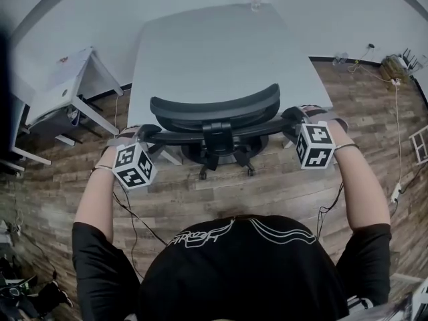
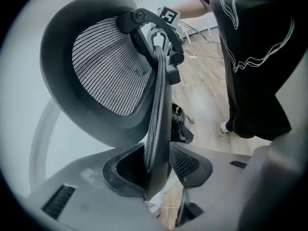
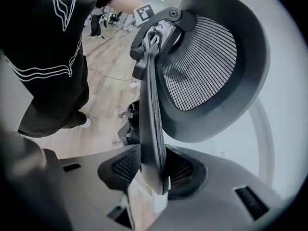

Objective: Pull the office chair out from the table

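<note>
The left claw [image 2: 161, 171] and right claw [image 3: 153, 171] each pinch a side edge of the office chair [image 1: 214, 107] at the counter [image 1: 200, 52].

Head view looks steeply down from above onto the office chair [image 1: 215, 112], surface [image 1: 214, 45] at upper centre. Left gripper view and right gripper view sit super close at opposite backrest [image 2: 156, 119] edges, both catching the mesh headrest [image 2: 108, 64].

The chair [image 1: 215, 139] is standing mid-frame, against the table [image 1: 221, 45] filling the upper centre. The left gripper [image 1: 144, 134] is straddling the backrest's [image 1: 217, 105] left end, the right gripper [image 1: 295, 117] its right end. A desk [image 1: 59, 89] is standing upper left.
</note>
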`<state>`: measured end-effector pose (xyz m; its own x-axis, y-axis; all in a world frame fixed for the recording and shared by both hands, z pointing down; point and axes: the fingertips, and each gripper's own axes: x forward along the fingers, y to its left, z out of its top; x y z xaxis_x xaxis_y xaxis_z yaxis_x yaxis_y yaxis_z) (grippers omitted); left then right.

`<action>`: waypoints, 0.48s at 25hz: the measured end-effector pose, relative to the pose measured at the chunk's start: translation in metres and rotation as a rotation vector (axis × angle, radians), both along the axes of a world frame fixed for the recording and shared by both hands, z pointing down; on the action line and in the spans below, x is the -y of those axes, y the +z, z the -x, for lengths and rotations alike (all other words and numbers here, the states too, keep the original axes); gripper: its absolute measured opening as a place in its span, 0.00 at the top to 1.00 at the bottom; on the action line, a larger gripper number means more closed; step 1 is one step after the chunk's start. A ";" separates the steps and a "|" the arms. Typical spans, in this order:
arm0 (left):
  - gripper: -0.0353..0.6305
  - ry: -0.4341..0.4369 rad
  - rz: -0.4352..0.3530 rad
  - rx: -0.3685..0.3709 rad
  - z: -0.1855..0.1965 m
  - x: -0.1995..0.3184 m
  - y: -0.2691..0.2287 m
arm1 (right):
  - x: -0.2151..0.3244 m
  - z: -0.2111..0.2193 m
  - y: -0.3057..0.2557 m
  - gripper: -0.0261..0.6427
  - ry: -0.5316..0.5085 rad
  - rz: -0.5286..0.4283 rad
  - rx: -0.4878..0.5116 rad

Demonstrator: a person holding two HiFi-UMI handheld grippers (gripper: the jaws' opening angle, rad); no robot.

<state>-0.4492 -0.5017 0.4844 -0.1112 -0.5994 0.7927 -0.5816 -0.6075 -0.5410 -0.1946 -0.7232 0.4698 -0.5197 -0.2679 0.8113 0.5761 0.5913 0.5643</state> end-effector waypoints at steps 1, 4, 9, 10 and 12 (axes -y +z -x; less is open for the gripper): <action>0.71 -0.001 0.015 -0.005 -0.001 0.000 0.001 | 0.000 -0.002 -0.001 0.70 0.003 0.001 -0.014; 0.72 -0.011 0.070 -0.009 -0.004 0.003 0.003 | 0.004 -0.005 -0.004 0.70 0.012 -0.011 -0.043; 0.73 -0.026 0.097 -0.008 -0.001 -0.002 0.002 | 0.001 0.000 -0.002 0.70 0.029 -0.010 -0.023; 0.73 -0.029 0.095 -0.009 -0.001 -0.001 0.002 | 0.001 -0.001 -0.002 0.70 0.036 -0.012 -0.023; 0.73 -0.035 0.096 -0.016 -0.003 -0.001 0.003 | 0.001 -0.003 -0.002 0.70 0.045 -0.016 -0.023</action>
